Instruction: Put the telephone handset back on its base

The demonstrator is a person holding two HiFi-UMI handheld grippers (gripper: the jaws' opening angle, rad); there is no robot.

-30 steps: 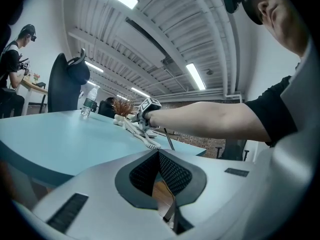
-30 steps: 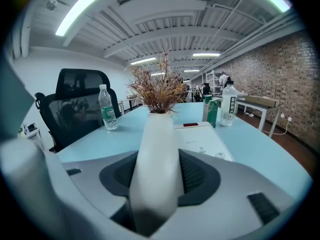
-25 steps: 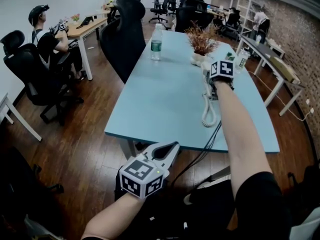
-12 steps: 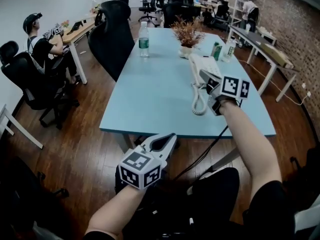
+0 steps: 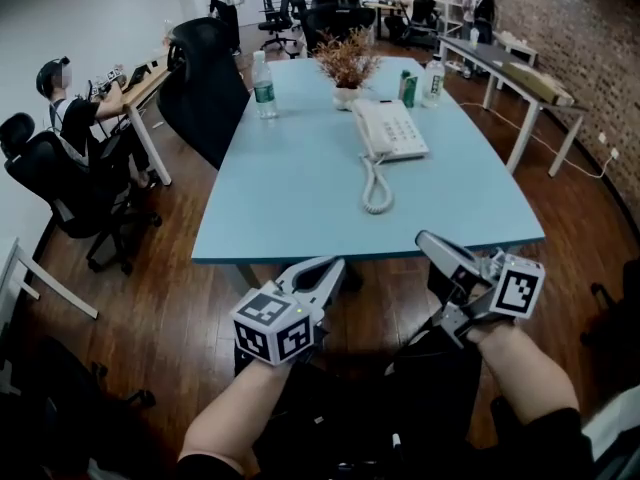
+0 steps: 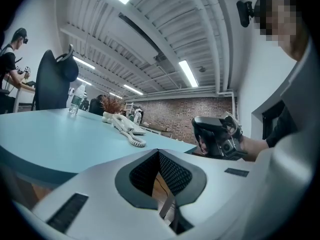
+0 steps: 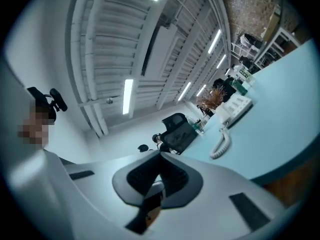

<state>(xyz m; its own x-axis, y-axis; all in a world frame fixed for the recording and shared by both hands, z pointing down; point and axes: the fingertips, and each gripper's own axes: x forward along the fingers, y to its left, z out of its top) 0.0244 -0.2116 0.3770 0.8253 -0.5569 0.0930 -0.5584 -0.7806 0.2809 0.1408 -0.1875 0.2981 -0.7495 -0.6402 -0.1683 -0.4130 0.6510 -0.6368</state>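
The white telephone (image 5: 390,128) stands on the light-blue table (image 5: 300,198), far of centre. Its handset (image 5: 367,134) lies in the cradle along the base's left side, and the coiled cord (image 5: 376,188) loops toward me. Both grippers hang in front of the table's near edge, over my lap and well away from the phone. My left gripper (image 5: 335,264) is shut with nothing in it. My right gripper (image 5: 424,238) is shut and empty too. In the gripper views the telephone (image 6: 122,123) (image 7: 236,107) shows far off beyond the closed tips (image 6: 159,152) (image 7: 161,155).
A potted dried plant (image 5: 346,64), a water bottle (image 5: 263,85), a green can (image 5: 407,88) and a second bottle (image 5: 433,80) stand at the table's far end. A black office chair (image 5: 205,88) is at the left side. A person (image 5: 75,118) sits at a desk at left.
My right gripper has drawn back from the telephone to below the table's near edge, and its jaws have shut. The handset stays on the base. The left gripper has barely moved.
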